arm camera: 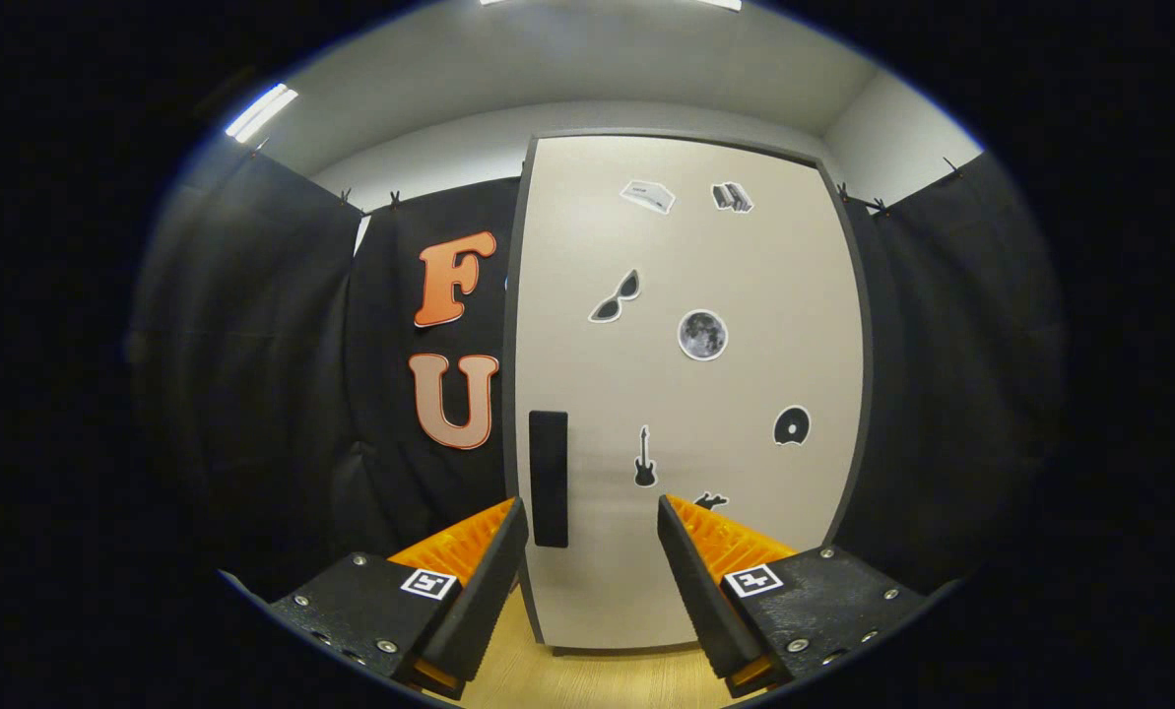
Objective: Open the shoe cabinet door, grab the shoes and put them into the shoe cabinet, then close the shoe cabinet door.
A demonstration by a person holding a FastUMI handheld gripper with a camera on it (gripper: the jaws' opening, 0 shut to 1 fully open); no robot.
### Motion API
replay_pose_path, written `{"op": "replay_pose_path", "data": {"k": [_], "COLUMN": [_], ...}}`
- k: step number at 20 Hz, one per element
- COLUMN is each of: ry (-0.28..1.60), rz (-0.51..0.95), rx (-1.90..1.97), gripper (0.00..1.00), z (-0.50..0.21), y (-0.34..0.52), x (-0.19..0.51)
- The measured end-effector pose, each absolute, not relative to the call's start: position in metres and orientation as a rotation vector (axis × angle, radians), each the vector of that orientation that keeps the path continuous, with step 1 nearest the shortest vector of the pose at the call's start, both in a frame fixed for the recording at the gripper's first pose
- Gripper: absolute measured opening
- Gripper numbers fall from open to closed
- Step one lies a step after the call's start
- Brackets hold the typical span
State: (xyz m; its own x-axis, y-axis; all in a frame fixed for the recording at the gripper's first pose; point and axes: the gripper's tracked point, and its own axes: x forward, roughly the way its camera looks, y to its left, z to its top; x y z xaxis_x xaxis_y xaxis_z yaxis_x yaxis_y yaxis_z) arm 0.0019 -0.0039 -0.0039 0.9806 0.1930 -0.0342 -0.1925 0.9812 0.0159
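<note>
Beige cabinet door (pixel 685 394) closed beyond open claw (pixel 592 551)

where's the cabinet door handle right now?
In the gripper view, the handle is a dark vertical bar near the closed shoe cabinet door's left edge, low down, beyond the open hand-held gripper and nearer its left finger.

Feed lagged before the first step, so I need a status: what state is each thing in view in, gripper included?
Shoe cabinet door: shut, upright.
Door handle: untouched, beyond the fingers, toward the left one.
Gripper: open, fingers apart and holding nothing.
</note>
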Motion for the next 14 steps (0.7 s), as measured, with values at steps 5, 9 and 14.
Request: {"op": "replay_pose_path", "data": {"k": [5,9,14], "ry": [0.035,0.024,0.018], "rz": [0.161,0.130,0.069], "rx": [0.019,-0.013,-0.009], "gripper": [0.84,0.85,0.86], "z": [0.005,0.007,0.011], "y": [-0.030,-0.046,-0.063], "x": [-0.062,-0.112,-0.148]}}
